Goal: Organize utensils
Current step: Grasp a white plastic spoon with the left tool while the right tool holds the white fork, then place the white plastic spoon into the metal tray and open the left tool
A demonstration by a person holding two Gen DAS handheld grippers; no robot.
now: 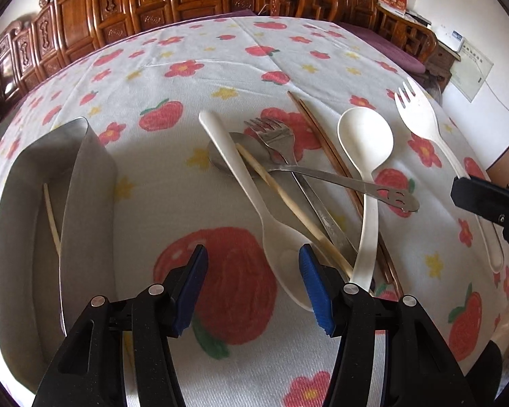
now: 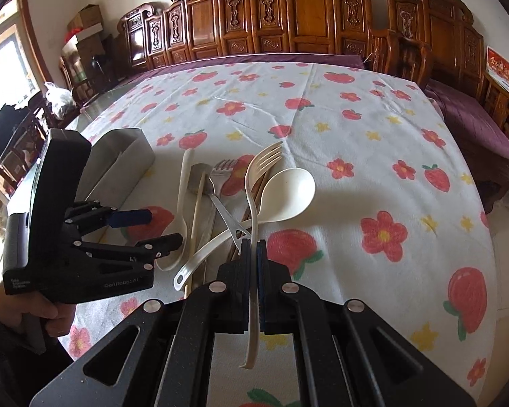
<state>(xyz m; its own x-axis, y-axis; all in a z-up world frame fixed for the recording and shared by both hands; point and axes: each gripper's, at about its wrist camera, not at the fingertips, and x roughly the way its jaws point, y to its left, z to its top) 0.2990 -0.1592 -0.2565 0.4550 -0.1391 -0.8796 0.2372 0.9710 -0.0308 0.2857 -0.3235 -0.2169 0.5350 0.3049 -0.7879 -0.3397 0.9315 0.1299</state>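
My left gripper (image 1: 254,288) is open and hovers low over the tablecloth. The bowl of a long white spoon (image 1: 227,156) lies just inside its right blue pad (image 1: 317,295), and nothing is gripped. My right gripper (image 2: 253,261) is shut on the handle of a white plastic fork (image 2: 268,156), whose tines point away over the pile. That fork (image 1: 420,118) and the right gripper (image 1: 471,196) also show at the right edge of the left wrist view. The pile holds a big white spoon (image 1: 364,135), a metal fork (image 1: 271,132), a metal spoon (image 1: 322,173), a pale chopstick (image 1: 288,203) and brown chopsticks (image 1: 322,135).
A steel divided holder (image 1: 85,169) stands at the left with one pale chopstick (image 1: 51,217) inside; in the right wrist view the holder (image 2: 125,156) sits behind the left gripper (image 2: 159,229). A flowered cloth (image 2: 356,135) covers the table. Carved wooden chairs (image 2: 305,10) line the far side.
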